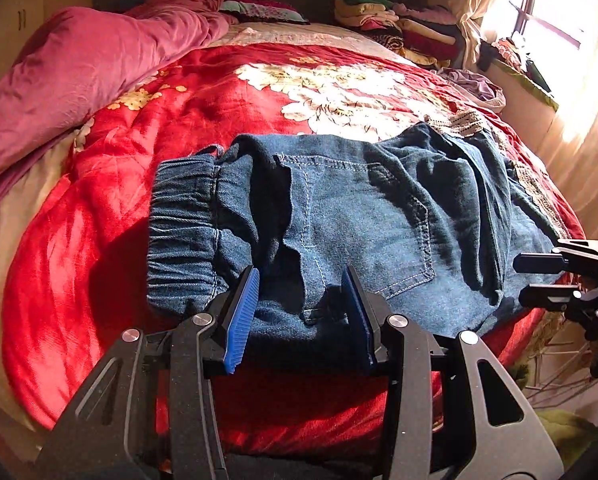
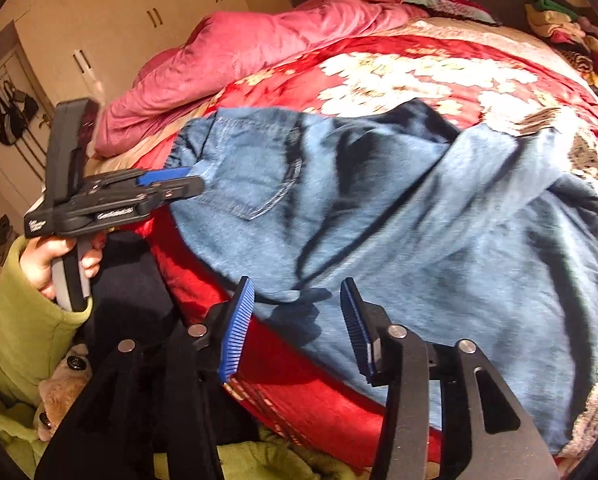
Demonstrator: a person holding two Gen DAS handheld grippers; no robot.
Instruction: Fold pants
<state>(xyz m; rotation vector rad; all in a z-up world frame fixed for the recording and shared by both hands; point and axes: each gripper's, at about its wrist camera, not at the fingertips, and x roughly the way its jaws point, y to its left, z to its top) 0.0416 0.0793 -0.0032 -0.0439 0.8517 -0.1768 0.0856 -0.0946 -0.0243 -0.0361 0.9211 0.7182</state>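
Jeans [image 1: 363, 216] lie on the red floral blanket [image 1: 99, 240] at the near edge of the bed, long axis running left to right: elastic waistband [image 1: 183, 232] at the left end, back pocket [image 1: 411, 248] face up in the middle, legs bunched and partly folded over toward the right. Left gripper [image 1: 299, 312]: jaws part-way apart, straddling a raised fold of denim at the near hem just right of the waistband; fabric sits between the blue pads, but whether they press on it cannot be told. Right gripper [image 2: 295, 328]: jaws apart, nothing between them, hovering over the near edge of the denim where it meets the blanket; right-wrist view is motion-blurred. A hand [image 2: 55, 260] in a green sleeve [image 2: 27, 320] holds the left gripper's handle. White lettering on that gripper's side, too blurred to read. Around: pink duvet [image 1: 79, 72] heaped on the far left of the bed, stack of folded clothes [image 1: 391, 20] far right by the headboard, curtain [image 1: 471, 4] and bright window [image 1: 551, 20] at right, wardrobe doors [image 2: 139, 12] and hanging bags [image 2: 11, 116] at far left. Nothing lies on top of the jeans.
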